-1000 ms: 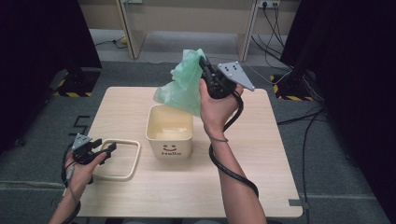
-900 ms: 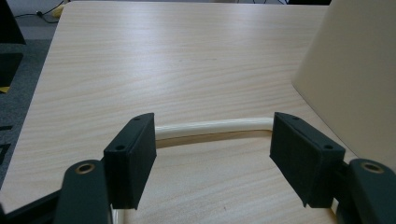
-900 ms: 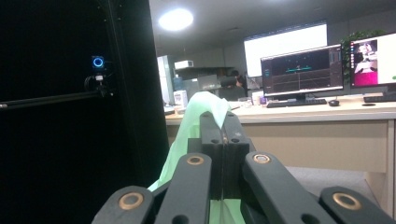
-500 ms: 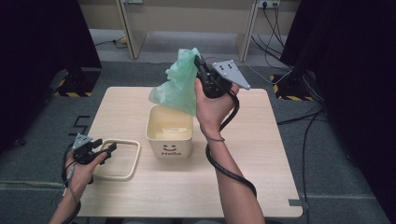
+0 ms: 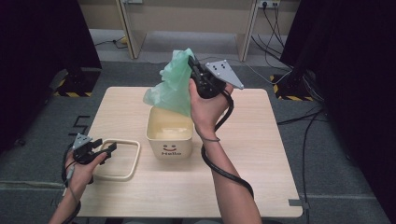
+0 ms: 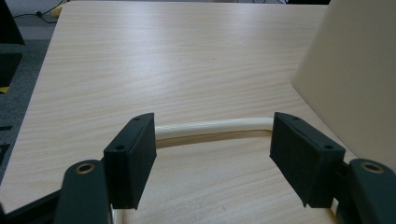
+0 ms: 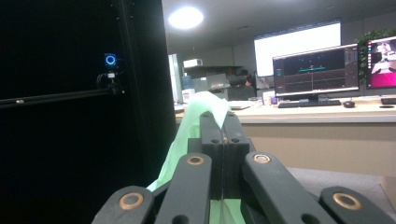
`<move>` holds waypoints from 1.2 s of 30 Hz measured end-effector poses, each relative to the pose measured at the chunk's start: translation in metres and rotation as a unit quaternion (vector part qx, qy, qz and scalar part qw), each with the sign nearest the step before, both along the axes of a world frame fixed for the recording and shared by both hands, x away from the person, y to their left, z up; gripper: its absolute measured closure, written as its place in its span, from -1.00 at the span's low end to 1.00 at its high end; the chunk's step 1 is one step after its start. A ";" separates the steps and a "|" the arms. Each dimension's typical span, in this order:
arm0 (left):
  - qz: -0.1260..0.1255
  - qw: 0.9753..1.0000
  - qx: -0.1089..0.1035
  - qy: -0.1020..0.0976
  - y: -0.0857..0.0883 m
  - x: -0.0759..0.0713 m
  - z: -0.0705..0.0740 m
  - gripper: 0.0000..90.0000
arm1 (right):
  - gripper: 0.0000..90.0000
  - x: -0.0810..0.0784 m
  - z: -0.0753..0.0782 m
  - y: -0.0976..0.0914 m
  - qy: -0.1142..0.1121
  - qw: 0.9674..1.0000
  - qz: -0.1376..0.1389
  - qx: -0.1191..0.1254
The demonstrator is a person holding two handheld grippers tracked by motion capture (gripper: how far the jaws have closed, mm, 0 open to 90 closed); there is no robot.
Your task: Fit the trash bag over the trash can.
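The right gripper (image 5: 194,65) holds a thin green bag (image 5: 170,88) up in the air, its jaws pinched tight on the bag's top edge; in the right gripper view the film (image 7: 196,116) sticks out on both sides of the closed jaws. The bag hangs just above the far rim of the cream bin (image 5: 169,133), which stands near the middle of the tabletop (image 5: 261,154). The step in hand looks like lining the bin with the bag. To do it well, lower the bag straight down so its loose bottom drops inside the bin rather than over the wall, and keep the pinch firm, as thin film slips easily. The left gripper (image 5: 106,150) hovers at the cream frame (image 5: 128,161) lying beside the bin, its jaws open astride the near bar (image 6: 212,128), not pressing on it. It can steady the bin if that slides.
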State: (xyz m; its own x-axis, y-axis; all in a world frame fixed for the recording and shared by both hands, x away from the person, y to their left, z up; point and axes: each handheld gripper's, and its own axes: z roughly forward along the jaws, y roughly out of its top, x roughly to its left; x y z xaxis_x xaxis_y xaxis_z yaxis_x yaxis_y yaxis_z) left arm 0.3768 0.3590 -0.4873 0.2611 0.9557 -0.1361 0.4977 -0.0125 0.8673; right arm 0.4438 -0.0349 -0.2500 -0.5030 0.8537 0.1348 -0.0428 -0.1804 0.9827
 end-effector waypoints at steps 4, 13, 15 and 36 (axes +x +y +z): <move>0.001 1.000 0.000 -0.001 0.000 0.000 0.000 -0.32 | 1.00 -0.001 -0.001 0.005 0.000 1.000 0.004 -0.002; 0.001 1.000 0.000 -0.001 0.001 0.000 0.000 -0.32 | 1.00 -0.002 0.000 0.014 0.000 1.000 0.013 -0.004; 0.002 1.000 -0.001 -0.001 0.001 0.000 0.000 -0.32 | 1.00 -0.001 -0.001 0.016 0.000 1.000 0.014 -0.004; 0.000 1.000 -0.001 -0.001 0.001 0.000 0.000 -0.32 | 1.00 -0.003 0.000 0.036 0.000 0.999 0.034 -0.007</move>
